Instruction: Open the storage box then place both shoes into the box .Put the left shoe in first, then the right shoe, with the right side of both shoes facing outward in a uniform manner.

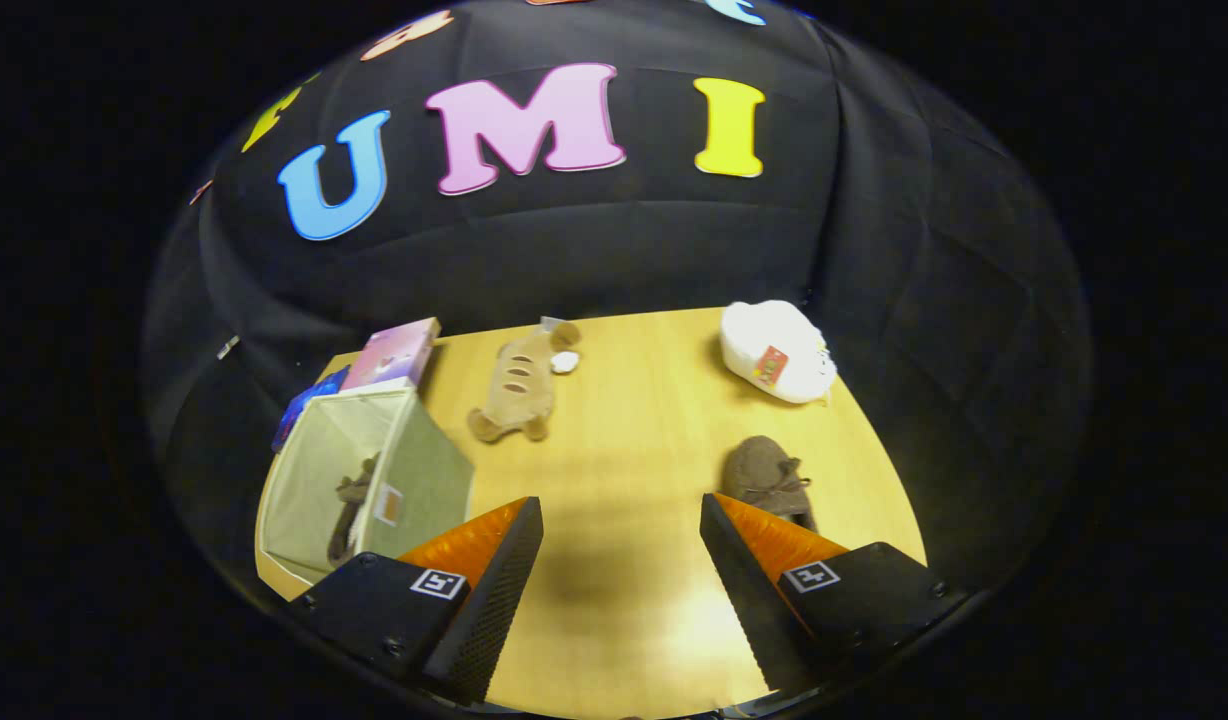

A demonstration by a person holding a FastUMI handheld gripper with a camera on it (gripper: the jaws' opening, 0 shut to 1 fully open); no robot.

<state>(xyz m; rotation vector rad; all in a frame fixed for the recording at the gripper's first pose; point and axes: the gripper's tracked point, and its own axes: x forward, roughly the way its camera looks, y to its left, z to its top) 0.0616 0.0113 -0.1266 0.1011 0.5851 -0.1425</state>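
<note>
The tongs (pixel 622 540) are wide open and hold nothing. One brown shoe (pixel 352 505) lies inside the open storage box (pixel 419 480); the second shoe (pixel 766 476), on the bench (pixel 624 420) far from the box, should be gripped at its middle.

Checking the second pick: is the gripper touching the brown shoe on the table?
Cannot tell. In the gripper view, the open gripper has one finger overlapping the brown shoe.

You've got a smooth wood-look table (pixel 634 470) w/ slight sheen. Storage box (pixel 414 480) looks like matt woven cloth. Brown shoe (pixel 764 475) reads as soft suede, matt. Plush toy (pixel 519 385) and white plush (pixel 779 350) look fuzzy. Gripper (pixel 622 520) fingers spread apart, pads finely textured.
</note>
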